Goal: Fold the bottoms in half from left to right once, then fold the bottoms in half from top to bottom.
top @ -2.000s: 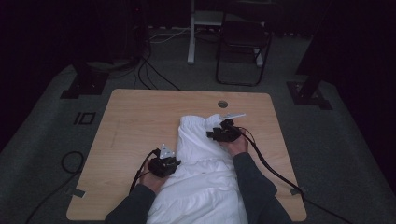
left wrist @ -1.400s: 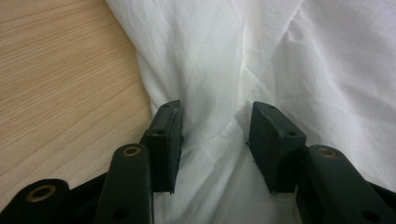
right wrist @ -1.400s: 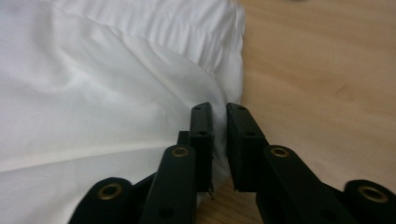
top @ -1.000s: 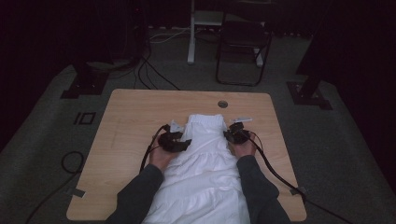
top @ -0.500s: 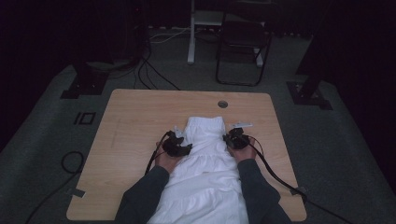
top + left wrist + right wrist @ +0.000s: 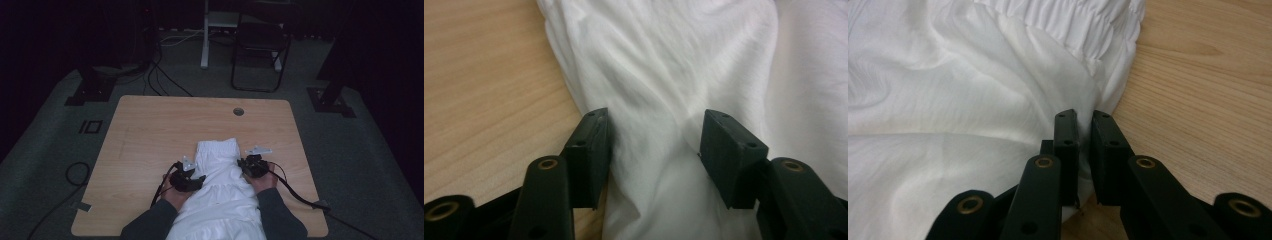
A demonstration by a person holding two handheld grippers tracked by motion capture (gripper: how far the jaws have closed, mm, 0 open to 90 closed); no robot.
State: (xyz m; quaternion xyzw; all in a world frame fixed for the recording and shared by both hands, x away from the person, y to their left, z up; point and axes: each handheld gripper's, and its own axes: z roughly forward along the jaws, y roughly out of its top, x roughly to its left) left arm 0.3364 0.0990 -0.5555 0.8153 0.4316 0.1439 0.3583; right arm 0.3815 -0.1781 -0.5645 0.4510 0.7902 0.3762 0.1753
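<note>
Big picture first: a pale wooden surface (image 6: 150, 145), and down its near middle lies a white garment (image 6: 222, 190), running from the person's edge up to a gathered, elasticated band at the far end. It's soft, thin, light cloth by the look of it, sure to slump and crease wherever it's let go, so I'd say the seamed edges and that thicker band are the places to take hold, not the loose middle.

Now the tongs. The left tongs (image 6: 187, 181) sit at the garment's left edge, the right tongs (image 6: 252, 166) at its right edge, a little farther up. From above you get the layout, but the tips are too dark to read.

The gripper views settle it. In the left gripper view the left tongs (image 6: 654, 145) stand about half open, astride a ridge of cloth; I can't tell whether the pads are pressing it. In the right gripper view the right tongs (image 6: 1085, 150) are pinched nearly closed on the garment's side edge, just below the gathered band (image 6: 1073, 25), bare wood beside.
</note>
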